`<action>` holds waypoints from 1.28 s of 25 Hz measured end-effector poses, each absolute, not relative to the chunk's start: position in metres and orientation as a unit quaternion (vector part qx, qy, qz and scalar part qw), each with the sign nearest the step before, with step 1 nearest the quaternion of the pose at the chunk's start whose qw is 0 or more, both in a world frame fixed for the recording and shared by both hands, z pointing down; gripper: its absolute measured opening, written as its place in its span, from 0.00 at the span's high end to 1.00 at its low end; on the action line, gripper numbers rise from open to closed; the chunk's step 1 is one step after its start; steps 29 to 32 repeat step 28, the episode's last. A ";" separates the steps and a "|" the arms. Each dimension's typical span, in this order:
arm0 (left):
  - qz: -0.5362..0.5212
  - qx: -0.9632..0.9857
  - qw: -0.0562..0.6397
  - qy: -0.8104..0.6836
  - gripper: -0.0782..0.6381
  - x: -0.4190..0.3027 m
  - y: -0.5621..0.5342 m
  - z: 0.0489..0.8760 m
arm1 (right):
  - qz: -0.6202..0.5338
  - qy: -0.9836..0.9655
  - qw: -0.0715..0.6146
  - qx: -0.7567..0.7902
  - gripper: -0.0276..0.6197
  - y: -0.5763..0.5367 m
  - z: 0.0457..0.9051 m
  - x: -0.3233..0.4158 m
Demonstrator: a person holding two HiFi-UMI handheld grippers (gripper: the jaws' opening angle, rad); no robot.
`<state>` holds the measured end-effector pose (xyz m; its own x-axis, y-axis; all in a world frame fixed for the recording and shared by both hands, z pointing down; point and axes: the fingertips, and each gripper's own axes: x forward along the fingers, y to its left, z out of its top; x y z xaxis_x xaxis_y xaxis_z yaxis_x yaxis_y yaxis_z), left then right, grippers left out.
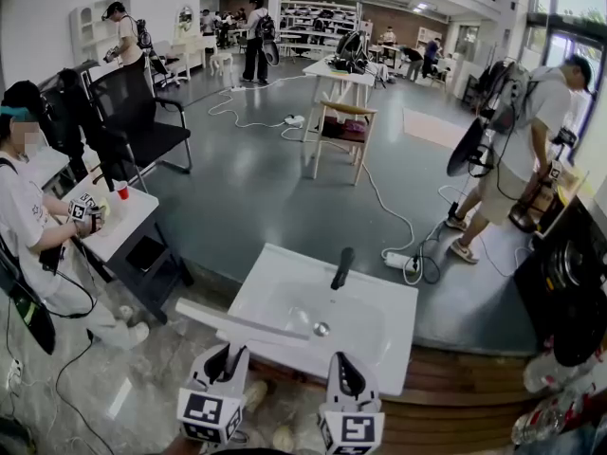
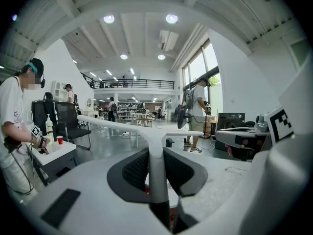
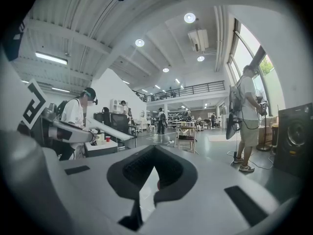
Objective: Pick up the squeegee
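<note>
The squeegee point(image 1: 239, 323) is white and T-shaped, with a long thin blade. It hangs over the near left corner of the white sink point(image 1: 384, 297). My left gripper point(image 1: 228, 356) is shut on its handle point(image 2: 156, 173), and the blade point(image 2: 117, 125) runs crosswise just past the jaws. In the right gripper view the blade point(image 3: 116, 132) slants down at the left. My right gripper point(image 1: 347, 368) hovers beside the left one at the sink's near edge, its jaws point(image 3: 155, 153) together with nothing between them.
A black faucet point(image 1: 342, 267) stands at the sink's far rim, and a drain point(image 1: 321, 328) sits in the basin. A seated person point(image 1: 38, 226) is at a small white table point(image 1: 119, 226) to the left. Another person point(image 1: 517, 150) stands at the right by a black machine point(image 1: 569, 282).
</note>
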<state>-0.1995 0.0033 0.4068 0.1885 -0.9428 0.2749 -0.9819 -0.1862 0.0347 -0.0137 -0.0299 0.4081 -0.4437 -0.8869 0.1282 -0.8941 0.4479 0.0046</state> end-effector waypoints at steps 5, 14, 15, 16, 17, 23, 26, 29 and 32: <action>0.096 0.765 0.107 -0.628 0.79 -0.201 0.001 0.410 | 0.049 -0.847 0.096 0.521 0.96 -0.026 0.423 -0.013; 0.095 0.765 0.108 -0.627 0.79 -0.198 -0.002 0.413 | 0.036 -0.849 0.064 0.523 0.96 -0.033 0.420 -0.012; 0.095 0.765 0.108 -0.627 0.79 -0.198 -0.002 0.413 | 0.037 -0.848 0.070 0.523 0.96 -0.033 0.422 -0.011; 0.095 0.765 0.108 -0.627 0.79 -0.197 -0.002 0.412 | 0.038 -0.849 0.073 0.523 0.96 -0.032 0.421 -0.010; 0.095 0.766 0.108 -0.627 0.79 -0.197 -0.002 0.412 | 0.035 -0.850 0.069 0.522 0.96 -0.033 0.419 -0.010; 0.097 0.767 0.107 -0.626 0.79 -0.199 -0.004 0.413 | 0.029 -0.849 0.063 0.524 0.96 -0.035 0.419 -0.013; 0.095 0.768 0.107 -0.624 0.79 -0.201 -0.005 0.414 | 0.035 -0.848 0.073 0.523 0.96 -0.035 0.419 -0.016; 0.094 0.769 0.108 -0.623 0.79 -0.202 -0.005 0.416 | 0.040 -0.848 0.079 0.523 0.96 -0.034 0.421 -0.018; 0.094 0.769 0.108 -0.623 0.79 -0.202 -0.005 0.416 | 0.040 -0.848 0.079 0.523 0.96 -0.034 0.421 -0.018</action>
